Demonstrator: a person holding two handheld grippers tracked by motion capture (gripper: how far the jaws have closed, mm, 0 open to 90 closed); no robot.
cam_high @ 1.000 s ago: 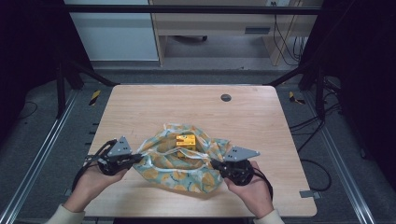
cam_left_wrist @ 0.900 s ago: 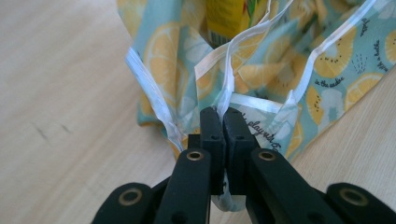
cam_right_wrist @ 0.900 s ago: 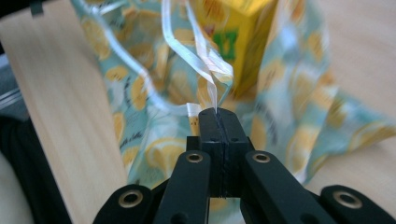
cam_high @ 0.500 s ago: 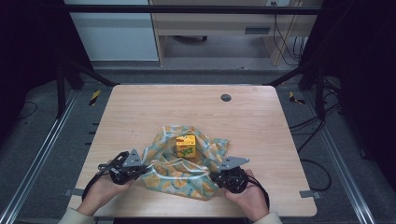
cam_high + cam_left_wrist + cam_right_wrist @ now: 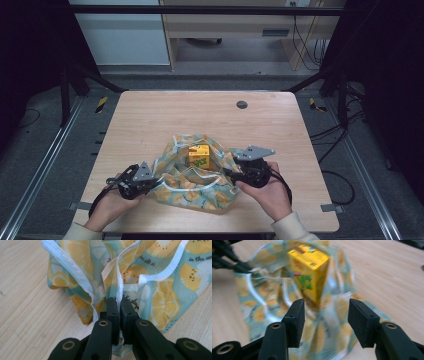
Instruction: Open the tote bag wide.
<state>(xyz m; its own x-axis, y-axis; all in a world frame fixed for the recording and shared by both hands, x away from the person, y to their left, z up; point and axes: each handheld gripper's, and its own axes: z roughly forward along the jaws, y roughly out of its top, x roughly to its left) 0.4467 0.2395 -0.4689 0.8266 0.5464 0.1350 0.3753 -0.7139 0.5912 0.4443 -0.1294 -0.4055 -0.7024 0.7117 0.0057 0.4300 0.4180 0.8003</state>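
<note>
High view: fruit-print bag (image 5: 192,182) sits slumped on the table (image 5: 150,115) between both grippers, with the yellow carton (image 5: 198,155) standing up inside it, just ahead of the right gripper (image 5: 231,172) and off toward the far side of the left gripper (image 5: 159,181).

Right gripper: jaws have just been opening and now stand spread apart. In the right gripper view nothing is pressed between them; the carton (image 5: 309,272) is in front of the gap, and the bag fabric (image 5: 329,330) lies under and past the pads, not pinched.

Left gripper: jaws pressed together on the white-edged rim of the bag (image 5: 119,293), clear in the left gripper view.

What that means: my guess is the right side of the bag is let go, so only the left hand is controlling the opening. Looks like the right one is free to regrip or go for the carton next.

Versus a second ago: back then both grippers held the bag stretched wide, one at each end. Now the bag has sagged and bunched, the left gripper sits lower and closer to the person, and the right gripper has come in nearer the carton.

Carton: roughly the same spot, upright in the bag.
</note>
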